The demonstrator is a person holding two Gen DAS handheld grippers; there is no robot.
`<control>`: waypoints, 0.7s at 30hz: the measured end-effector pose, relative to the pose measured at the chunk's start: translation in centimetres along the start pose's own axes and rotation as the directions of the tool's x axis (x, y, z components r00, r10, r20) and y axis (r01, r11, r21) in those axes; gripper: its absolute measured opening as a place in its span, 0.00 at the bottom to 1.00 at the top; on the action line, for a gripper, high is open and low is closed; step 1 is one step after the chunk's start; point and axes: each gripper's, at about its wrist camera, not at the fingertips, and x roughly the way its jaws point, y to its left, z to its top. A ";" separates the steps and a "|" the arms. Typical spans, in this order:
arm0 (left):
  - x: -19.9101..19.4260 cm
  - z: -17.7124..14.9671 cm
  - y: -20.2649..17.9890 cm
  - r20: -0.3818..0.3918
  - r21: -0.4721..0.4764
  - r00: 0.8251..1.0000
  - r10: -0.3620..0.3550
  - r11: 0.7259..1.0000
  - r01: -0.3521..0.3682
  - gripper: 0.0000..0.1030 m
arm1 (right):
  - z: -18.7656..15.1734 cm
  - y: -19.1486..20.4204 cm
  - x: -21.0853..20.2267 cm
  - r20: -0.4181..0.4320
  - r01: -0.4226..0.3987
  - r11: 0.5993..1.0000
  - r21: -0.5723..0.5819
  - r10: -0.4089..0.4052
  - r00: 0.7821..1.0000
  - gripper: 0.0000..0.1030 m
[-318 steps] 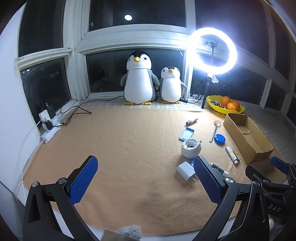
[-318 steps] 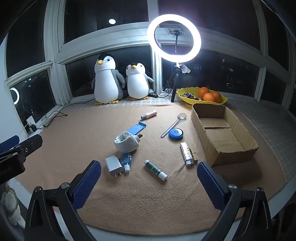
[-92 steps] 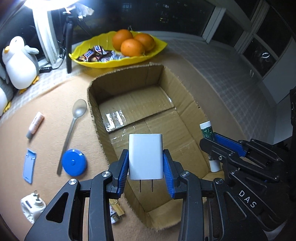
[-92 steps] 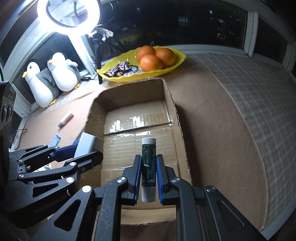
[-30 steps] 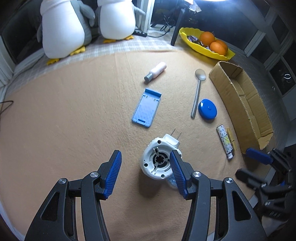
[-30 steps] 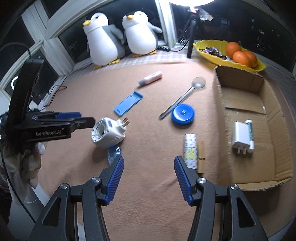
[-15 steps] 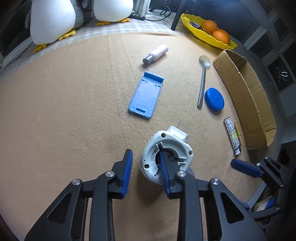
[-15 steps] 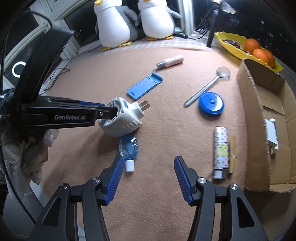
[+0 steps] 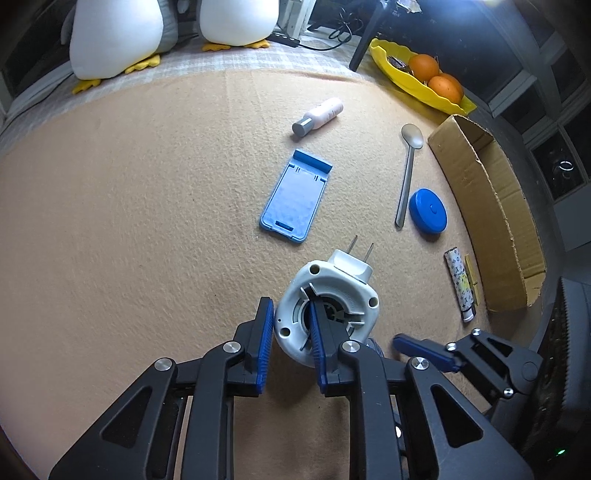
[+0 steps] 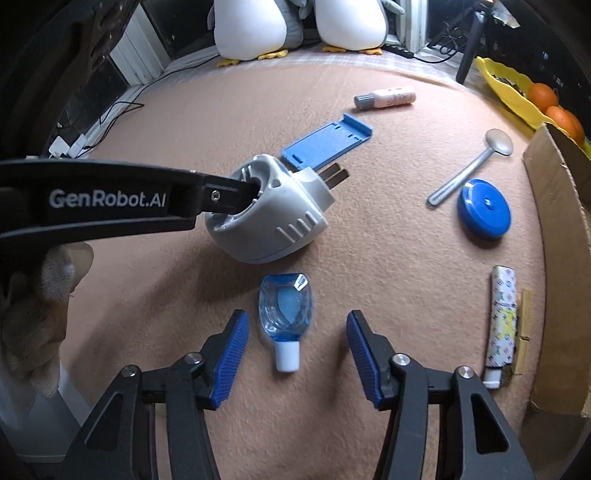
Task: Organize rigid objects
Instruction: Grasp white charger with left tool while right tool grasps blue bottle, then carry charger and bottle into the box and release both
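Observation:
A white plug-in device (image 9: pixel 332 295) with two prongs rests on the tan cloth. My left gripper (image 9: pixel 290 332) is closing on its rim, one finger outside and the other down in the central hole, and both pads meet the wall; the right wrist view shows that finger (image 10: pixel 229 195) inside the hole. A small clear blue bottle (image 10: pixel 284 310) with a white cap lies flat just below the device. My right gripper (image 10: pixel 295 315) straddles the bottle, its jaws closing, with a gap on each side. The cardboard box (image 9: pixel 491 206) stands at the right.
Loose on the cloth are a blue phone stand (image 9: pixel 295 199), a pink tube (image 9: pixel 319 115), a spoon (image 9: pixel 406 177), a blue round case (image 9: pixel 427 211) and a patterned lighter (image 10: pixel 500 317). A yellow dish (image 9: pixel 402 79) of oranges and two plush penguins (image 9: pixel 118 33) line the back.
The left jaws have narrowed from wide apart onto the device's rim. The right gripper has come down and forward over the blue bottle, and its jaws have narrowed slightly.

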 end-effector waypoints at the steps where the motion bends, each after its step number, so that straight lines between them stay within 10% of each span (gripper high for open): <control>1: 0.0 0.0 0.0 0.002 0.000 1.000 0.001 1.000 -0.001 0.18 | 0.1 0.2 0.1 0.005 0.012 1.000 -0.010 -0.012 1.000 0.41; 6: -0.1 -0.1 -0.1 0.009 -0.004 1.000 0.002 1.000 -0.002 0.18 | 0.3 0.4 0.1 0.007 0.016 1.000 -0.023 -0.016 1.000 0.27; 21: -0.6 -0.8 -0.4 0.039 -0.025 0.999 0.018 1.000 -0.017 0.17 | -0.7 -1.9 -2.5 0.053 0.014 1.000 0.021 -0.016 0.998 0.27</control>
